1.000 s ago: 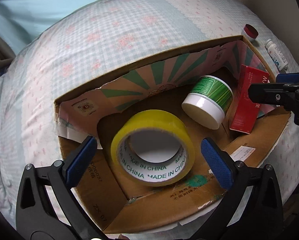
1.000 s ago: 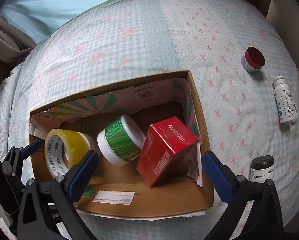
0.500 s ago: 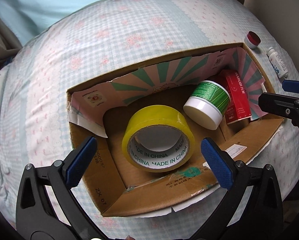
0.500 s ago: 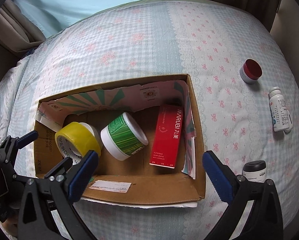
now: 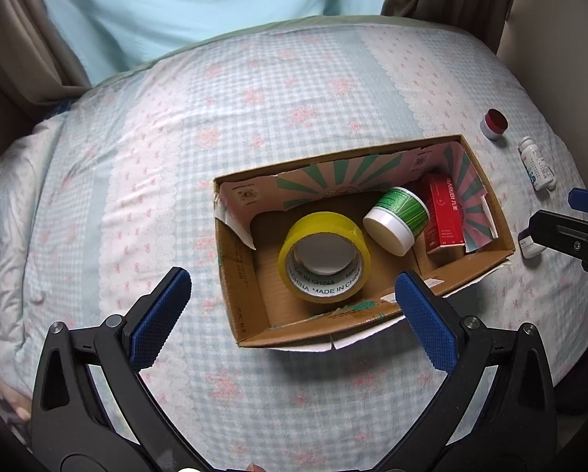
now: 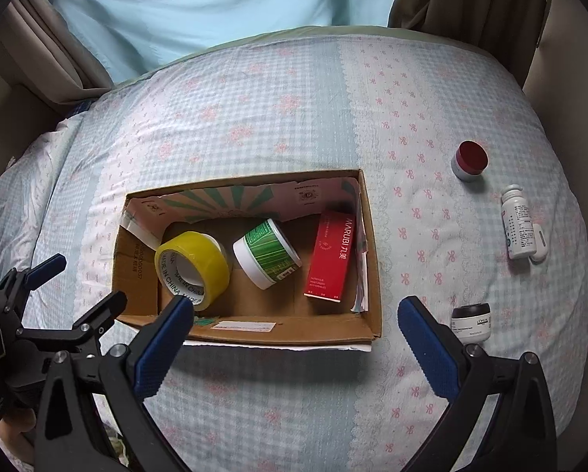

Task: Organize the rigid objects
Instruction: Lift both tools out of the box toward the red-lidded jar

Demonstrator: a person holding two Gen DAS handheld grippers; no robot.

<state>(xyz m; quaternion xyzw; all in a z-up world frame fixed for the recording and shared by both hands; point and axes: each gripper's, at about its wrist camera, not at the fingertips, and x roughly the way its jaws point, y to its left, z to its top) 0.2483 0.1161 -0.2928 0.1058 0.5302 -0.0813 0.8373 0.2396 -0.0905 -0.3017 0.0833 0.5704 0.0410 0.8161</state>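
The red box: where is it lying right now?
In the right wrist view, the red box lies flat inside the cardboard box, at its right end, just right of the green jar.

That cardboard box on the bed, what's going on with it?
A person is tidying small items into the cardboard box with two handheld grippers. Yellow tape, a green tub and a red carton are inside. Both grippers hover open and empty; three jars and bottles lie outside.
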